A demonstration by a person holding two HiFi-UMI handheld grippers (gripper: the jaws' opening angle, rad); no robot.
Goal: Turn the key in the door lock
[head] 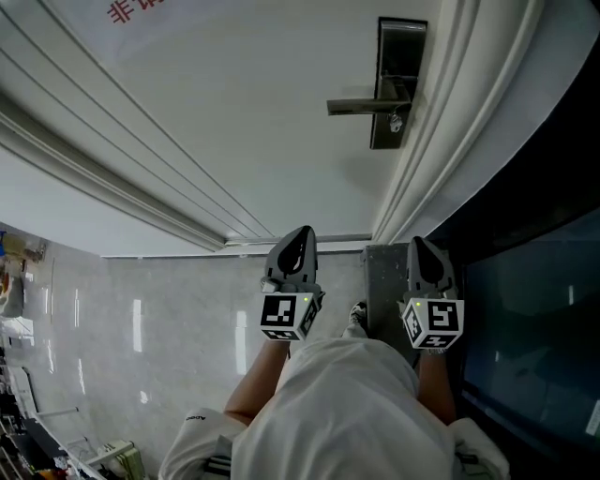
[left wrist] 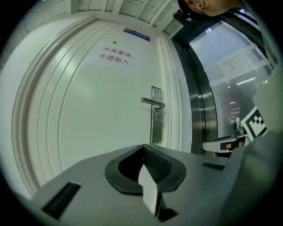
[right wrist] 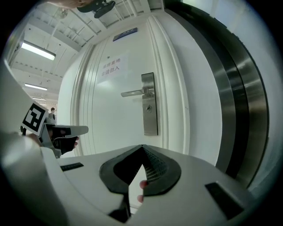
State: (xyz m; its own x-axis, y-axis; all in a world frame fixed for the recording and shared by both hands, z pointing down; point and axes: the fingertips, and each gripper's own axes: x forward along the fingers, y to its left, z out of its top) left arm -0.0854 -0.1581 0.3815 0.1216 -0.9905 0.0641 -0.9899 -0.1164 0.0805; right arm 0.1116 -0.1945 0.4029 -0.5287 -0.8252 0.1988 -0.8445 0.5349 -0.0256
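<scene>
One key (head: 396,122) in door lock (head: 401,58); both hand-held grippers (head: 302,231) (head: 418,244) closed, well apart.

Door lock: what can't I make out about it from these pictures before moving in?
- Key under the handle: too small in all three views; its angle can't be read.
- Door below the lock plate: gripper views, hidden by the left gripper and right gripper.
- Door sign: head view, cut by top edge.
</scene>
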